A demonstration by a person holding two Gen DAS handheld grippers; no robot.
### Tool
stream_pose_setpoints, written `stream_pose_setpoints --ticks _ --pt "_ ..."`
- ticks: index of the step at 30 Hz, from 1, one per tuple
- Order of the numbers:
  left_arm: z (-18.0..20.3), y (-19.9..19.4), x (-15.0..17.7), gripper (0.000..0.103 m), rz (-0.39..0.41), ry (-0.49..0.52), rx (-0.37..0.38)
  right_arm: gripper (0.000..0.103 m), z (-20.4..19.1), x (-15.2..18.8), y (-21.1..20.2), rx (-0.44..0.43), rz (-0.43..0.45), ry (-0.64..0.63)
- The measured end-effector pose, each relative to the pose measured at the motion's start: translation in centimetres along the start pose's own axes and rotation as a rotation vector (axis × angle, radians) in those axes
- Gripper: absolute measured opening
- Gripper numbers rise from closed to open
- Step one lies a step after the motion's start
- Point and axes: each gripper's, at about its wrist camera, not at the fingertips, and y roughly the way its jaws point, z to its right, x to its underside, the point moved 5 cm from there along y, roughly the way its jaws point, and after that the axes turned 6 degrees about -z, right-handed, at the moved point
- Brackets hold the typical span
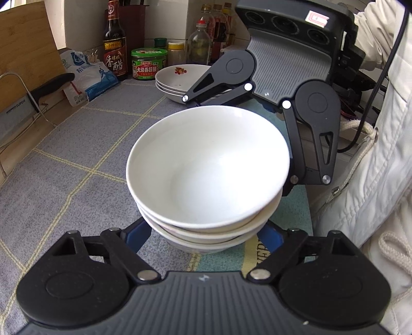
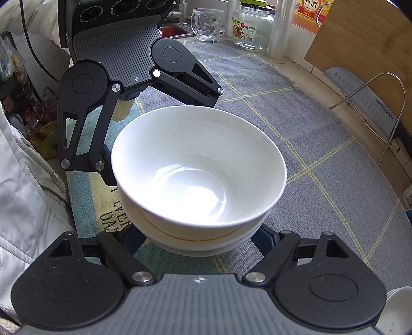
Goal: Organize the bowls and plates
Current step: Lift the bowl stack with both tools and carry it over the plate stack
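Note:
A stack of three white bowls [image 1: 206,167] stands on the grey checked mat; it also shows in the right wrist view [image 2: 198,175]. My left gripper [image 1: 206,239] stands spread wide, its blue fingertips [image 1: 137,235] on either side of the stack's base. My right gripper [image 2: 203,239] comes from the opposite side, also spread wide around the base, blue fingertips [image 2: 265,238] partly hidden under the bowls. I cannot tell whether any finger touches the bowls. A stack of white plates [image 1: 180,80] with a red flower print sits at the far side.
Sauce bottles [image 1: 114,41], a green jar [image 1: 148,63] and a salt bag [image 1: 87,77] line the wall. A cleaver in a wire rack [image 2: 368,103] and a wooden board [image 2: 360,33] stand by the mat's edge. A glass mug [image 2: 207,24] and glass jar [image 2: 253,24] stand at the far end.

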Motion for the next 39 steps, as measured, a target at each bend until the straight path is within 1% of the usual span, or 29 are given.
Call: stream_pose_setpoints --ticks 4,13,20,28,39 --pt "0.1 0.0 -0.1 0.089 -0.007 0.011 -0.008 0.089 0.0 -0.1 0.0 0.016 0.004 -0.011" --pt "0.2 -0.2 -0.1 0.088 -0.017 0.004 -0.021 0.089 0.0 0.1 -0.3 0.007 0.01 -0.006" --pt "0.5 -0.4 -1.4 0.088 -0.016 0.002 -0.047 0.088 0.6 0.4 -1.6 0.012 0.032 -0.009" --pt "1.3 0.7 -4.7 0.088 -0.011 0.018 -0.064 0.088 2.1 2.3 -4.4 0.028 0.048 -0.016" --pt "1.4 4.9 -11.7 0.088 0.018 0.069 -0.046 0.088 6.3 7.9 -9.0 0.074 0.045 0.008"
